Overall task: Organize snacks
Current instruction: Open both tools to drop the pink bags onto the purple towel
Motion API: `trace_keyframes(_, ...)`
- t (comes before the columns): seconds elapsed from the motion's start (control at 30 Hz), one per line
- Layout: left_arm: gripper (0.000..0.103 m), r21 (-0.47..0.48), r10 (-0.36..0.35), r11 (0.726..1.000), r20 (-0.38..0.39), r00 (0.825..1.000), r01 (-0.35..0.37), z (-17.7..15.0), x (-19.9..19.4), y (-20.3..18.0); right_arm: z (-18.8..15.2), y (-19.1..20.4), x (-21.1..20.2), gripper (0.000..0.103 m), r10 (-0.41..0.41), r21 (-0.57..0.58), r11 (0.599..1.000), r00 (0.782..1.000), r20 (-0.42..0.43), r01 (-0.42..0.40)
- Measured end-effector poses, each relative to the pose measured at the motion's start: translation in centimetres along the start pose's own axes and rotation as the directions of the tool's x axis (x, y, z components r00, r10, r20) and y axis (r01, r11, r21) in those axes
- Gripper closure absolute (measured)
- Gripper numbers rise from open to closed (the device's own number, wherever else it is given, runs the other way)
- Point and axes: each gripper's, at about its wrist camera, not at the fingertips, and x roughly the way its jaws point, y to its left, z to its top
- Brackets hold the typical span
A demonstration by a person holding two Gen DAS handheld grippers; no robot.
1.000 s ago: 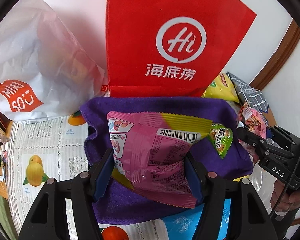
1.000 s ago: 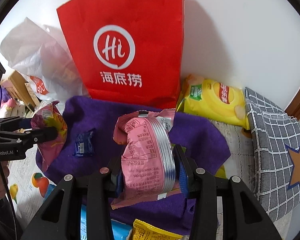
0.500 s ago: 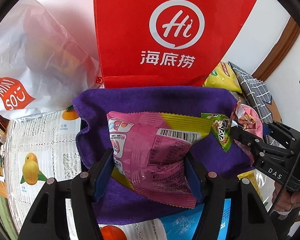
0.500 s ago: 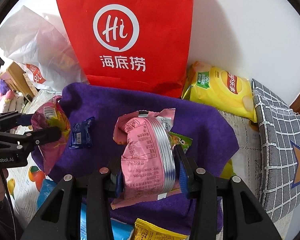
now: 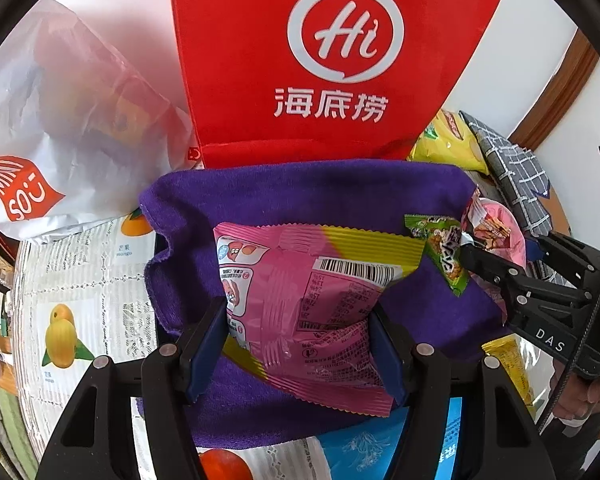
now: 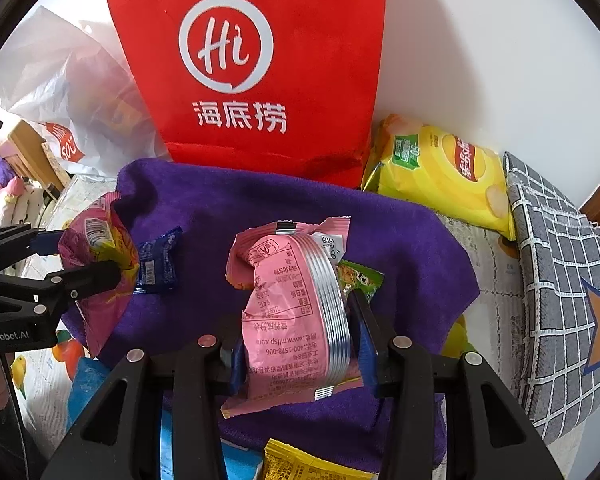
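Left gripper (image 5: pixel 300 344) clamps my pink-and-yellow snack pack (image 5: pixel 312 300); right gripper (image 6: pixel 296 344) clamps a pink biscuit pack (image 6: pixel 288 312). Both packs hang over the purple towel (image 6: pixel 260 216). Small blue packet (image 6: pixel 156 264) lies at 10 o'clock in the right view. Red paper bag (image 6: pixel 260 60) stands at 12, yellow chip bag (image 6: pixel 440 176) at 2.

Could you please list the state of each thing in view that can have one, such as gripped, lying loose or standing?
left gripper: shut on the pink-and-yellow snack packet, sealed.
right gripper: shut on the pink snack packet, sealed, crumpled.
blue candy packet: loose on the purple towel.
green snack packet: lying behind the right gripper, partly hidden.
red paper bag: upright against the wall.
yellow chip bag: sealed, puffed.
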Motion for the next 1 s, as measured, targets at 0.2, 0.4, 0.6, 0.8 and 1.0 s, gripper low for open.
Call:
trace_keyframes(0.2, 0.037, -0.008, 0.01, 1.0, -0.039, 0.999, -0.011, 0.0, 1.1, 0.2, -0.1, 0.0, 0.8, 0.059, -0.022, -0.004, 1.0, 0.999, -0.023, 0.022)
trace_keyframes(0.4, 0.037, -0.016, 0.026, 1.0, -0.056, 0.998, -0.027, -0.1, 1.5, 0.4, -0.3, 0.1, 1.5, 0.056, -0.05, -0.018, 0.999, 0.998, -0.041, 0.049)
trace_keyframes(0.6, 0.037, -0.018, 0.024, 1.0, -0.061, 0.998, -0.025, -0.2, 1.2, 0.5, 0.0, 0.1, 1.5, 0.048, -0.043, -0.015, 0.999, 0.998, -0.051, 0.043)
trace_keyframes(0.8, 0.035, -0.019, 0.032, 0.999, -0.055, 0.998, -0.033, -0.1, 0.4, 0.2, 0.3, 0.7, -0.2, 0.038, -0.046, -0.038, 0.998, 0.999, -0.014, 0.045)
trace_keyframes(1.0, 0.024, 0.016, 0.024, 1.0, 0.018, 1.0, -0.025, 0.1, -2.3, -1.0, 0.9, 0.9, -3.4, 0.029, -0.052, -0.033, 0.998, 0.997, 0.055, 0.053)
